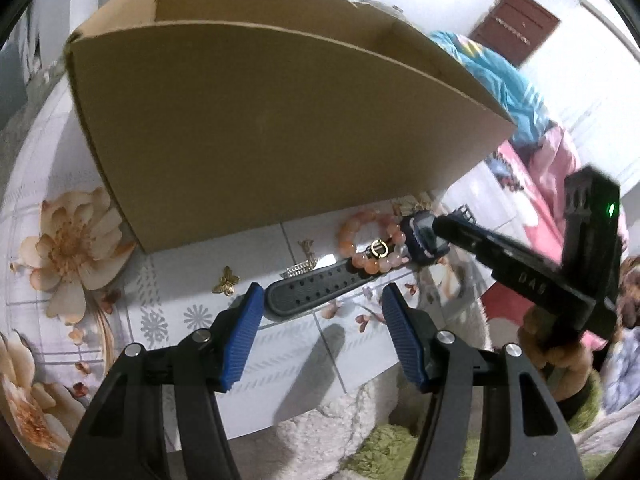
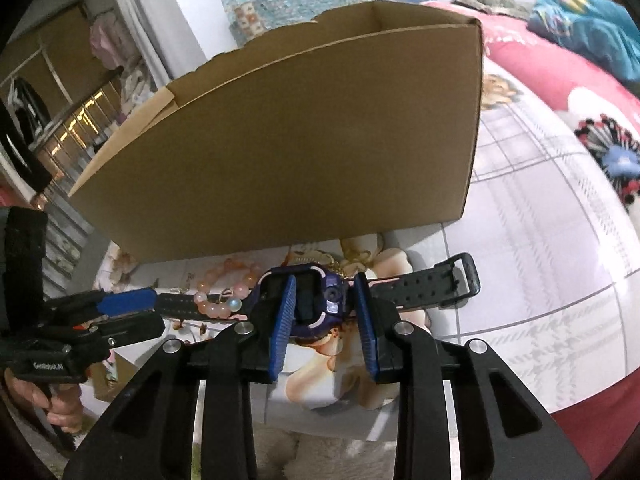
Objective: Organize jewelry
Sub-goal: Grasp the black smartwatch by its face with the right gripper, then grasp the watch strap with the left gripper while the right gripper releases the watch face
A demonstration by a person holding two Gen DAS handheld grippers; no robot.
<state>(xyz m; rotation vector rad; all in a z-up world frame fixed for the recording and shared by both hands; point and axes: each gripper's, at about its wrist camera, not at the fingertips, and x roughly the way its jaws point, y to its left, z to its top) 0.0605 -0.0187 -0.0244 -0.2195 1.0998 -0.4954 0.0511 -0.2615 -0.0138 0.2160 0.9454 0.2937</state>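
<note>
An open cardboard box (image 1: 256,128) stands on the flower-print table (image 1: 80,248), filling the view behind the jewelry. Pink and blue bedding (image 2: 560,80) lies beyond the table.

The watch (image 2: 320,300) lies flat just in front of the box, its long axis running along the box's near wall — one perforated strap (image 1: 316,290) toward the left gripper, the buckle end (image 2: 464,276) the other way. A peach bead bracelet (image 1: 374,244) rests across the strap beside the case. A gold butterfly (image 1: 227,281) and a small chain (image 1: 304,266) lie nearby.

Right gripper (image 2: 326,312) — pads pressed on the watch case. Left gripper (image 1: 322,308) hangs fairly wide over the strap tip, gripping nothing.
</note>
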